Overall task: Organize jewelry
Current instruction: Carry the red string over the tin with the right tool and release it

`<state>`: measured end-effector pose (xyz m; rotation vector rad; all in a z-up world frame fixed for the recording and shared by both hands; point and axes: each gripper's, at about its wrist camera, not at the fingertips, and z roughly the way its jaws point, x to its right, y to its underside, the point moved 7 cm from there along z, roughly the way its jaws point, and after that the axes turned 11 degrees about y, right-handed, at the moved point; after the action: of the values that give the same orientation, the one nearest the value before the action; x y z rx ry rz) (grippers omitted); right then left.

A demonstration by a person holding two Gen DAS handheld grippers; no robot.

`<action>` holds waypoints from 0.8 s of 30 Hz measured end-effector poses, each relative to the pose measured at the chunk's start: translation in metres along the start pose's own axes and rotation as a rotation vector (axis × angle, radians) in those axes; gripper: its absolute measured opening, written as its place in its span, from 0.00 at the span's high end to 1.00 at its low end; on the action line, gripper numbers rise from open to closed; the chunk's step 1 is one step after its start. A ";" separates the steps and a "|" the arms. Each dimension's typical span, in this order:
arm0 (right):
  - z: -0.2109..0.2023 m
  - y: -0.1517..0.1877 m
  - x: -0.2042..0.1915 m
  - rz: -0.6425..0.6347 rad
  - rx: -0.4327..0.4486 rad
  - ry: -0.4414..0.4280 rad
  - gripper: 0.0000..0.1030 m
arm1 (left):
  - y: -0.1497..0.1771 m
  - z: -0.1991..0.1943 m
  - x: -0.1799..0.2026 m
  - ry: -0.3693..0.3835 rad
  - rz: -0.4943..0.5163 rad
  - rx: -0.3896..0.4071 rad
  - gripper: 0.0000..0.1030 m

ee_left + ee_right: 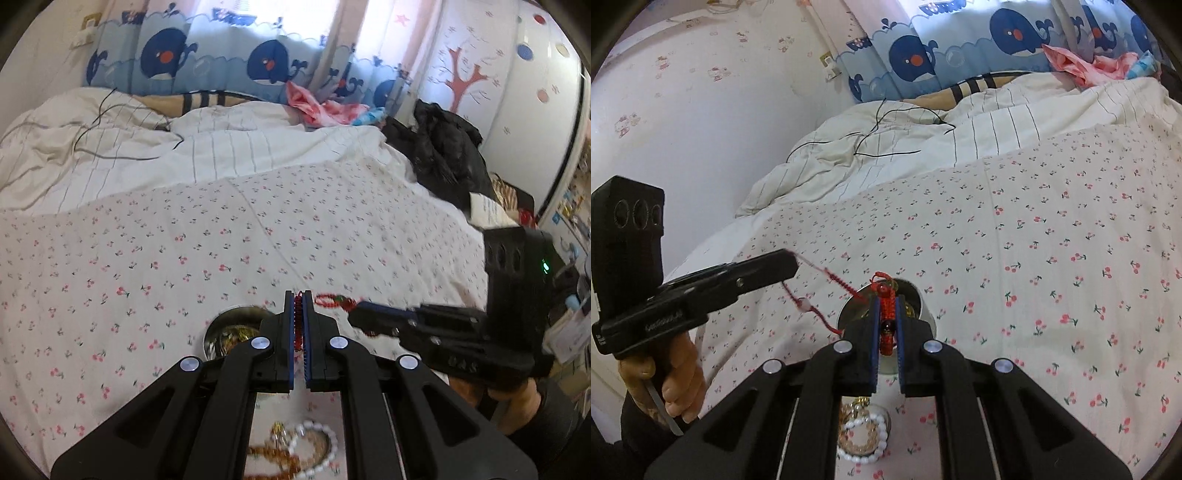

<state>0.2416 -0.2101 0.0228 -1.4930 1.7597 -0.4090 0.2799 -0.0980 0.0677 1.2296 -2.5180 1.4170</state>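
Observation:
A red braided cord bracelet (886,295) with dark red beads hangs stretched between both grippers above the cherry-print bedsheet. My left gripper (298,297) is shut on its thin braided cord (298,325). The right gripper (887,301) is shut on the thicker beaded, knotted part. In the left wrist view the right gripper (356,308) comes in from the right, with red beads (332,299) at its tip. In the right wrist view the left gripper (794,260) reaches in from the left, held by a hand (676,384). A small white bead (803,304) hangs on the cord.
A small metal bowl (221,319) (923,299) with gold pieces inside sits on the sheet just below the grippers. Nearer me lie a white bead bracelet (321,454) (864,443) and amber beads (273,456). A rumpled striped duvet (147,147), black clothing (447,147) and cluttered shelves (569,206) lie beyond.

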 end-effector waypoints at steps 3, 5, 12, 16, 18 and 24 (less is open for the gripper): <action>0.013 -0.005 -0.002 -0.007 -0.014 0.009 0.92 | 0.005 0.026 -0.021 -0.013 -0.048 -0.044 0.97; 0.022 -0.007 -0.005 -0.023 -0.026 0.011 0.92 | 0.016 0.043 -0.037 -0.042 -0.085 -0.097 0.97; 0.052 0.003 -0.024 -0.094 -0.084 0.034 0.92 | 0.039 0.055 -0.074 -0.150 -0.163 -0.182 0.93; 0.065 0.014 -0.028 -0.126 -0.126 0.060 0.91 | 0.032 0.039 -0.075 -0.155 -0.161 -0.140 0.81; 0.071 0.020 -0.029 -0.145 -0.143 0.070 0.91 | 0.032 0.036 -0.076 -0.169 -0.153 -0.138 0.79; 0.054 0.017 -0.020 -0.100 -0.088 0.071 0.42 | 0.042 0.024 -0.068 -0.250 -0.082 -0.137 0.59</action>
<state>0.2696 -0.1744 -0.0168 -1.6519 1.7837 -0.4451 0.3092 -0.0614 -0.0008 1.5499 -2.6292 1.1157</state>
